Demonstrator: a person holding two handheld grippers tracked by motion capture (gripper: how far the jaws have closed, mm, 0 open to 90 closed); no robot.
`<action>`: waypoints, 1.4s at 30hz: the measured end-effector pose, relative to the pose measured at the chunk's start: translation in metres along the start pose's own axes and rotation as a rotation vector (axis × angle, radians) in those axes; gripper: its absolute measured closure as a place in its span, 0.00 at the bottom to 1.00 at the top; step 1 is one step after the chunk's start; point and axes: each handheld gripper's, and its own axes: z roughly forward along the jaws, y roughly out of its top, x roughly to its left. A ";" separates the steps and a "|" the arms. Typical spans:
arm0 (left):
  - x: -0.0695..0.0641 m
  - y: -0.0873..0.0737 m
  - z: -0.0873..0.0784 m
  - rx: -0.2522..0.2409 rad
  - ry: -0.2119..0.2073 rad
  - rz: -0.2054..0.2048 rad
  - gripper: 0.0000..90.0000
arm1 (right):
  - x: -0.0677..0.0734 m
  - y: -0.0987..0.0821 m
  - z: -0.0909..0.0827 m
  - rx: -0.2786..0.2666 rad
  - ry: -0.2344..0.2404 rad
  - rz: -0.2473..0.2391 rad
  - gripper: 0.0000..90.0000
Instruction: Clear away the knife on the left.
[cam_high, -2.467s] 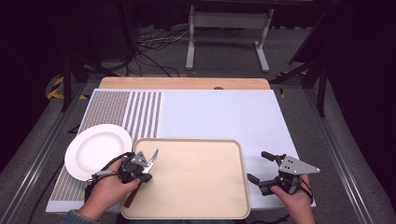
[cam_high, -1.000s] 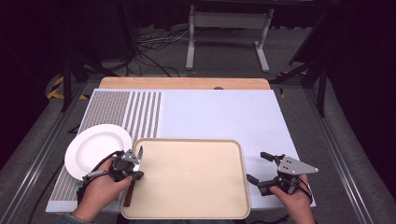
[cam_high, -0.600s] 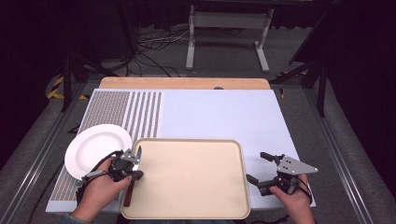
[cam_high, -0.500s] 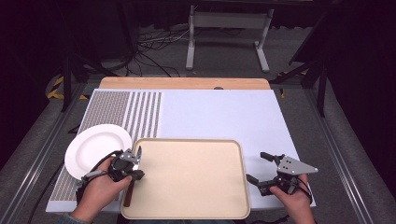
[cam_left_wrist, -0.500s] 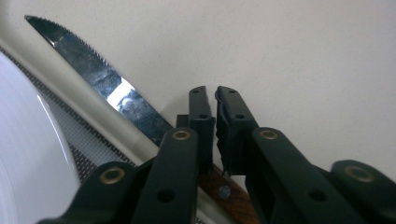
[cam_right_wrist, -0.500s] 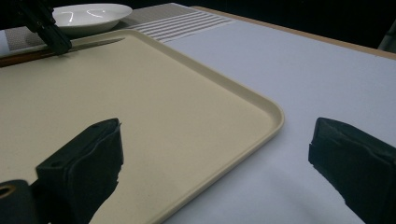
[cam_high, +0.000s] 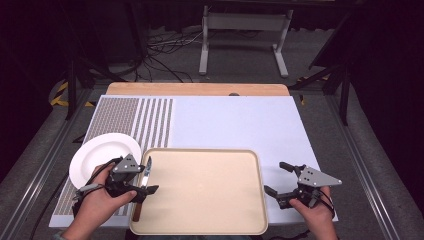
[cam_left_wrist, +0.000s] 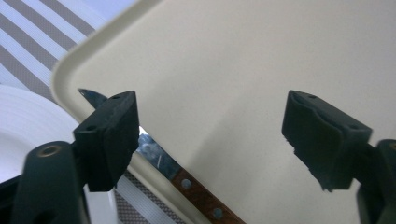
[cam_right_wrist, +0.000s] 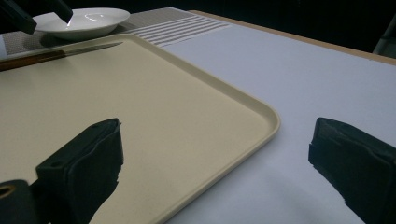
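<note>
Left gripper (cam_high: 148, 176) opened, knife (cam_left_wrist: 187, 183) released.

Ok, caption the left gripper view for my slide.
Open left gripper above a knife lying along the beige tray's edge, beside a white plate.

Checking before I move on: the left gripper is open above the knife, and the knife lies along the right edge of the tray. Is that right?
Not quite. The knife lies along the left edge of the tray, next to the plate, as the high view shows. The left gripper is indeed open above it; its jaws have just been opening, with nothing pressed between them.
</note>
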 end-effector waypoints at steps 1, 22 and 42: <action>0.000 0.000 -0.002 -0.015 0.008 0.006 0.19 | 0.000 0.000 0.000 0.000 -0.001 -0.001 0.04; 0.026 -0.054 -0.037 -0.418 0.063 0.010 0.10 | -0.001 0.000 -0.002 -0.014 -0.011 0.000 0.04; 0.051 -0.108 -0.049 -0.555 0.115 0.000 0.08 | -0.004 -0.003 -0.004 -0.029 -0.038 -0.003 0.04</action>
